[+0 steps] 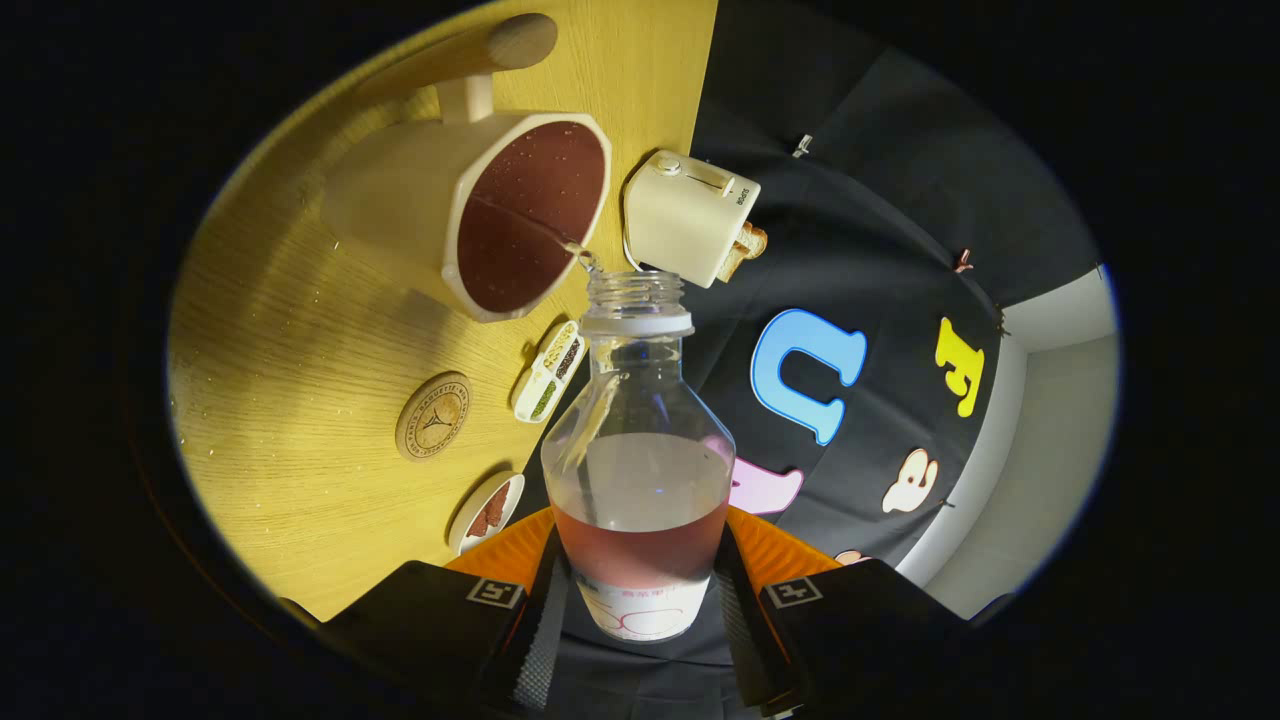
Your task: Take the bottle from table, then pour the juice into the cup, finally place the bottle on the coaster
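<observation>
- Yellow wooden tabletop (300,330) carries a cream, wooden-handled cup (470,200), round cork coaster (433,416) nearby.
- Jaws clamp the clear, tilted plastic bottle (638,470), hiding its base; its mouth drips juice at the cup's rim.

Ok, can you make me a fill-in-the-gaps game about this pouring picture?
1. The jaws of the gripper are shut on the clear plastic ____.
2. A thin stream of juice runs from the bottle's open mouth into the cream-coloured ____ with the wooden handle.
3. The round cork coaster on the yellow wooden table has ____ on it.
4. A slice of ____ sticks out of the cream toaster.

Missing words: bottle; cup; nothing; toast
</observation>
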The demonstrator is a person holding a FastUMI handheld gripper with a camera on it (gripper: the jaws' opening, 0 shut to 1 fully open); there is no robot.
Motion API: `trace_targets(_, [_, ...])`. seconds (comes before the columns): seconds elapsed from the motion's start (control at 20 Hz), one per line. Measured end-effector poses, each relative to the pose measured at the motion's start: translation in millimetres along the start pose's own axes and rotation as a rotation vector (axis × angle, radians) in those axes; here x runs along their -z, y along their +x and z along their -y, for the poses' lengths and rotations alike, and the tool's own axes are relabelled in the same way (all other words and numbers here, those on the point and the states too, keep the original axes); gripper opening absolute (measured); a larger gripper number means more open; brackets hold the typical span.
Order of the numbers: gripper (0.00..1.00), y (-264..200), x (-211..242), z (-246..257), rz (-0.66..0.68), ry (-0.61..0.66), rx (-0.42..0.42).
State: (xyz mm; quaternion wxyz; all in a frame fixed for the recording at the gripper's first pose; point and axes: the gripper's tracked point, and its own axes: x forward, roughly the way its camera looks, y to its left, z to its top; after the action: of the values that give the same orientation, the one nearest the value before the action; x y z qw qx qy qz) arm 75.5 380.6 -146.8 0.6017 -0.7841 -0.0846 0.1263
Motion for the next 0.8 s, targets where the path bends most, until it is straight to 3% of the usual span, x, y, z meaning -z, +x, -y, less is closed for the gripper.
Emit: trace_targets(0.8, [0.72,1.7,-15.8,17.4,0.100,-0.154,0.073])
